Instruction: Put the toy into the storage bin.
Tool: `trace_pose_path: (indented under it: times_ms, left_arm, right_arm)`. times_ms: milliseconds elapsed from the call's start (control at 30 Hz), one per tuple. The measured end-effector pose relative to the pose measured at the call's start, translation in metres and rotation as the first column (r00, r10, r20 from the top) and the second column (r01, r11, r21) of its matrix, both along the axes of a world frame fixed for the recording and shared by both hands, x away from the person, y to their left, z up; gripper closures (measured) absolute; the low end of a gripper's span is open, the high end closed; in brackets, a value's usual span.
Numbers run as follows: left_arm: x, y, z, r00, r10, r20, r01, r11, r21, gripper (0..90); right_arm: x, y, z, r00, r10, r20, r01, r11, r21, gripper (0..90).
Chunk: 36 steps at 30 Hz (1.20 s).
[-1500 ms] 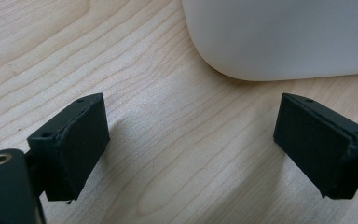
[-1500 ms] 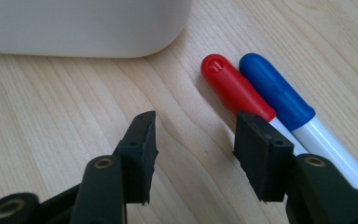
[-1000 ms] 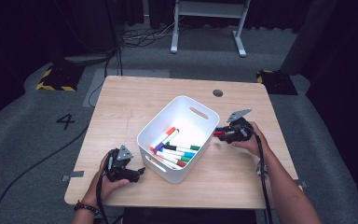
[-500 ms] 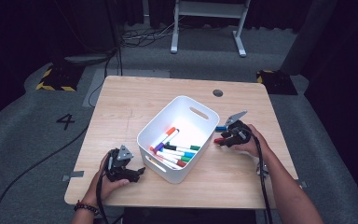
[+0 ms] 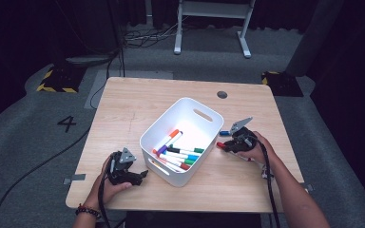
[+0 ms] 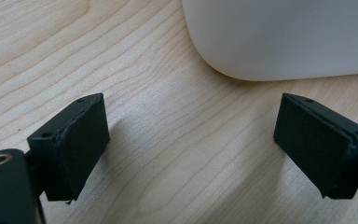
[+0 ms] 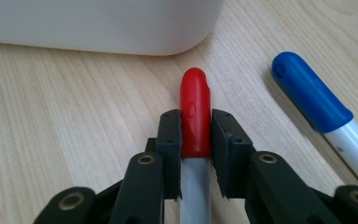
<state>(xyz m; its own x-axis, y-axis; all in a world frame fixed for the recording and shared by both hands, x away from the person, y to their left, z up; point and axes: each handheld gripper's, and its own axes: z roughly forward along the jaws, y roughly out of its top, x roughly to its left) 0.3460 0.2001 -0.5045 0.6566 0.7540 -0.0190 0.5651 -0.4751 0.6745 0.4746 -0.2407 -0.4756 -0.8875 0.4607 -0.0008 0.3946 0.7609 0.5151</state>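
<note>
The white bin (image 5: 190, 137) blocks the table's (image 5: 123, 114) middle; bare wood lies open left and behind it.

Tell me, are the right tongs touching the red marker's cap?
Touching. In the right gripper view, the right tongs have both jaws pressed flat against the sides of the red marker at its cap, with no gap on either side.

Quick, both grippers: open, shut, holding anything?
Left gripper: open, holding nothing, beside the white bin.
Right gripper: shut on the red-capped marker.

Red-capped marker (image 7: 195, 112) — clamped, beside bin (image 7: 98, 23)
</note>
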Motion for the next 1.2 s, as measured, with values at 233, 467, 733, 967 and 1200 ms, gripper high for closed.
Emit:
trace_pose_path:
  times_ms: [233, 467, 733, 967, 1200]
  left_arm:
    - [0.0, 0.0, 0.0, 1.0, 0.0, 0.001, 0.0, 1.0, 0.0, 10.3]
    - [0.0, 0.0, 0.0, 1.0, 0.0, 0.0, 0.0, 1.0, 0.0, 10.3]
    - [0.0, 0.0, 0.0, 1.0, 0.0, 0.0, 0.0, 1.0, 0.0, 10.3]
    - [0.0, 0.0, 0.0, 1.0, 0.0, 0.0, 0.0, 1.0, 0.0, 10.3]
    - [0.0, 0.0, 0.0, 1.0, 0.0, 0.0, 0.0, 1.0, 0.0, 10.3]
  right_arm:
    - [-0.012, -0.005, 0.008, 0.9997, -0.009, 0.023, 0.008, 0.999, 0.034, 74.5]
    - [-0.032, -0.027, 0.035, 0.9958, -0.049, 0.078, 0.031, 0.977, 0.209, 74.5]
    - [-0.056, -0.036, 0.08, 0.9851, -0.055, 0.163, -0.005, 0.939, 0.345, 74.6]
    - [-0.072, -0.023, 0.119, 0.9748, -0.024, 0.222, -0.065, 0.92, 0.385, 74.6]
    - [-0.08, -0.003, 0.145, 0.9656, 0.001, 0.26, -0.105, 0.917, 0.385, 74.6]
